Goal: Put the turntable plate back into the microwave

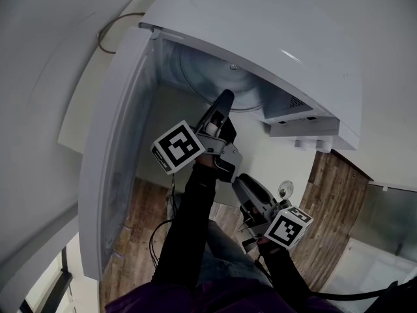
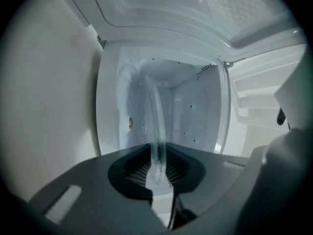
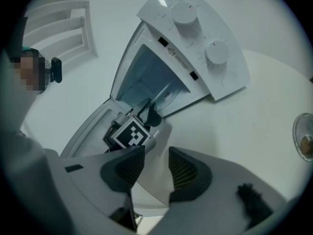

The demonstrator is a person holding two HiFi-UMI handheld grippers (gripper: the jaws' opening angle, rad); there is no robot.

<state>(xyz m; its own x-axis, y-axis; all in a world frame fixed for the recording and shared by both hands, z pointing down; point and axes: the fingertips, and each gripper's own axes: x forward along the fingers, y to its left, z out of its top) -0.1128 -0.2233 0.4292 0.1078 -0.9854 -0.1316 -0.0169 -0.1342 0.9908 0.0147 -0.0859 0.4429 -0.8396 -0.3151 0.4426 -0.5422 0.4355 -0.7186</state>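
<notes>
- Pale wall and wood-plank floor point(image 1: 137, 204) lie behind a white microwave point(image 1: 260, 25). Its door point(image 1: 124, 162) hangs wide open at the left.
- Left gripper point(image 1: 223, 102) reaches to the cavity mouth. Its fingers point(image 2: 132, 168) are drawn narrow and clamped on the near rim of the glass turntable plate point(image 2: 154, 109), which extends from them into the cavity.
- Step in hand, as I judge it: carrying the plate inside. Next it likely needs pushing farther in, settling flat at the centre of the cavity floor, and only then letting go.
- Right gripper point(image 3: 156, 166) hangs near and to the right, outside the microwave. Its fingers are apart with nothing between them, and it faces the two knobs point(image 3: 185, 12).
</notes>
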